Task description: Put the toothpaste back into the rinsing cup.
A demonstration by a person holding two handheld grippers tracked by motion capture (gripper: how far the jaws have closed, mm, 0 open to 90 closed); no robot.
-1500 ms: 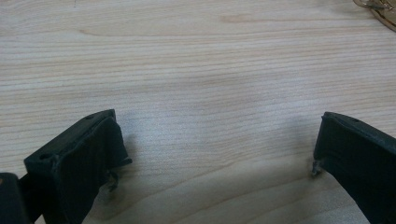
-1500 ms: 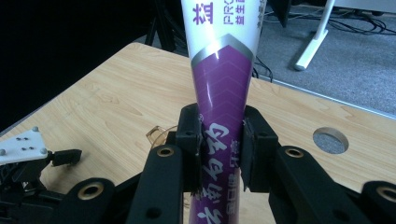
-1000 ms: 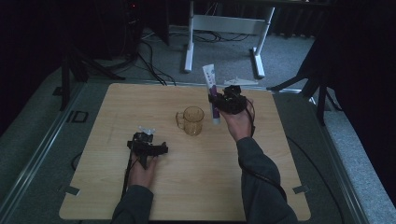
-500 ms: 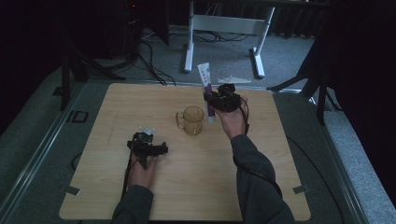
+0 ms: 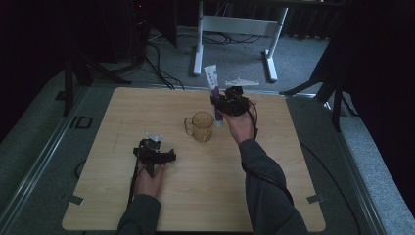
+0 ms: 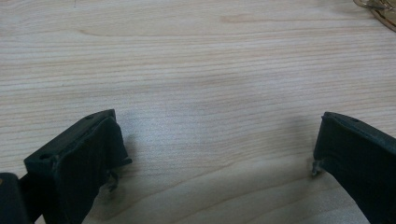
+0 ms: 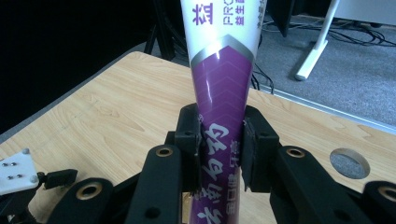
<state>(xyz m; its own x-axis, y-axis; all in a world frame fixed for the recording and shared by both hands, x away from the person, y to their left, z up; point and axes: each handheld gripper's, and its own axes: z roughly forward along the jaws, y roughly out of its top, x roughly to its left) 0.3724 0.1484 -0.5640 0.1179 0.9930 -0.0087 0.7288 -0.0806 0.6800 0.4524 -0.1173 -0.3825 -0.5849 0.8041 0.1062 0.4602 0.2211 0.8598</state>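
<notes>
**Tube held upright beside the cup**

While the right gripper (image 5: pixel 226 104) clamps a purple-and-white tube (image 5: pixel 214 93) just right of the amber cup (image 5: pixel 201 127), the tube's long axis runs nearly vertical in the high view, leaning slightly toward the upper left of the frame. Its wide white end points up and away, past the far edge of the table (image 5: pixel 293 196); its narrow purple end points down toward the tabletop, ending close beside the cup's right side. Whether that lower end touches the wood cannot be told.

From the right gripper view the tube (image 7: pixel 223 93) rises from bottom centre to the top edge, widening as it goes: purple with white lettering below, a silver chevron band at mid-height, white with purple print above. Both black pads (image 7: pixel 191 149) press on its purple part from either side, so the grip sits on the lower portion of the tube.

At the lower left of the high view the left gripper (image 5: pixel 155 155) lies low over the table, well apart from the cup. In the left gripper view its jaws stand wide apart, with bare wood grain between them, and a sliver of the cup (image 6: pixel 380 10) shows at the upper right corner.
</notes>
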